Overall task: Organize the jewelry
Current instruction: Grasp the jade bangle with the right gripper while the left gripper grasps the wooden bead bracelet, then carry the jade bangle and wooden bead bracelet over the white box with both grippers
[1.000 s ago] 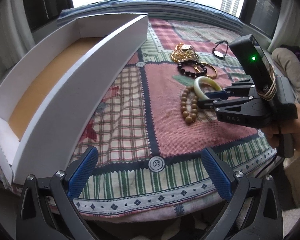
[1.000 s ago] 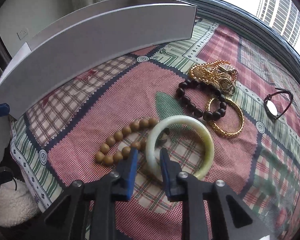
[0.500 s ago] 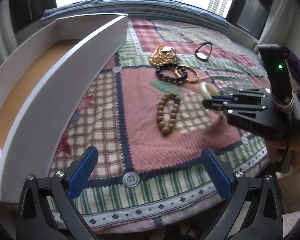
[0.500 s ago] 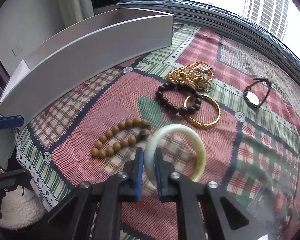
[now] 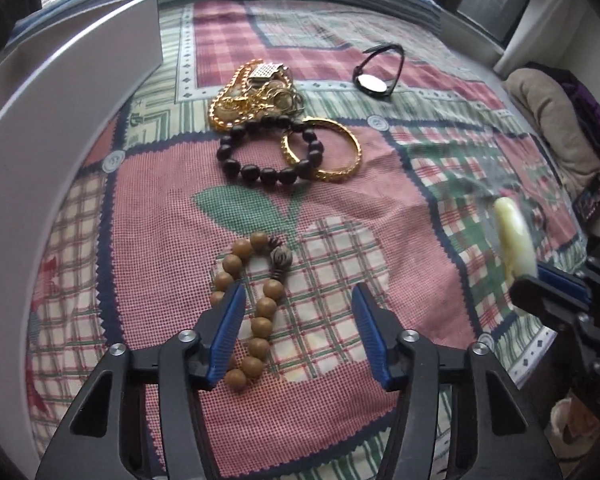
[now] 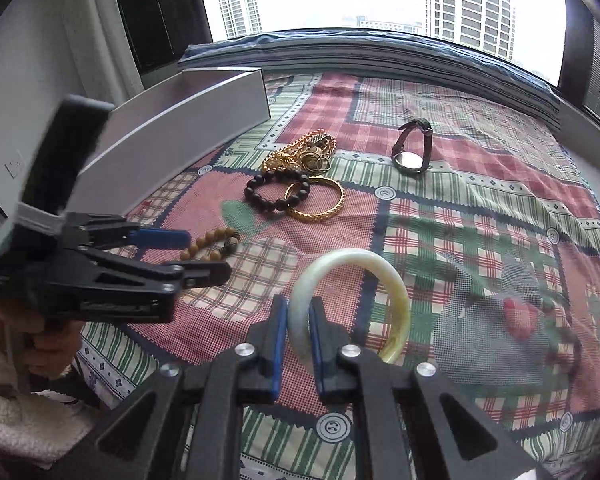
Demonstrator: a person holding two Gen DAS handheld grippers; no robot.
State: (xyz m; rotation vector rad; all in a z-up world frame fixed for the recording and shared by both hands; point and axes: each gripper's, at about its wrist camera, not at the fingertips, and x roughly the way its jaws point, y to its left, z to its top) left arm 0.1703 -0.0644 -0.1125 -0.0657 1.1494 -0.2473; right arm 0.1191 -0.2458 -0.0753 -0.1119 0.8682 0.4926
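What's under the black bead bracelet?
The black bead bracelet lies on the patchwork quilt, and its right side crosses over the gold bangle. The piece of bangle beneath the beads is hidden. The gold chains sit just behind it.

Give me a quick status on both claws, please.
Right claw shut on pale green jade bangle, lifted. Left claw open, closing over tan wooden bead bracelet. Nothing in the way.

Left gripper [image 5: 298, 320]: points steeply down, jaws half apart and just been closing, wooden bead bracelet [image 5: 256, 312] between the fingers, pads not pressing
Right gripper [image 6: 299, 330]: jaws nearly together, clamped on the jade bangle [image 6: 352, 276], lifted between the fingertips
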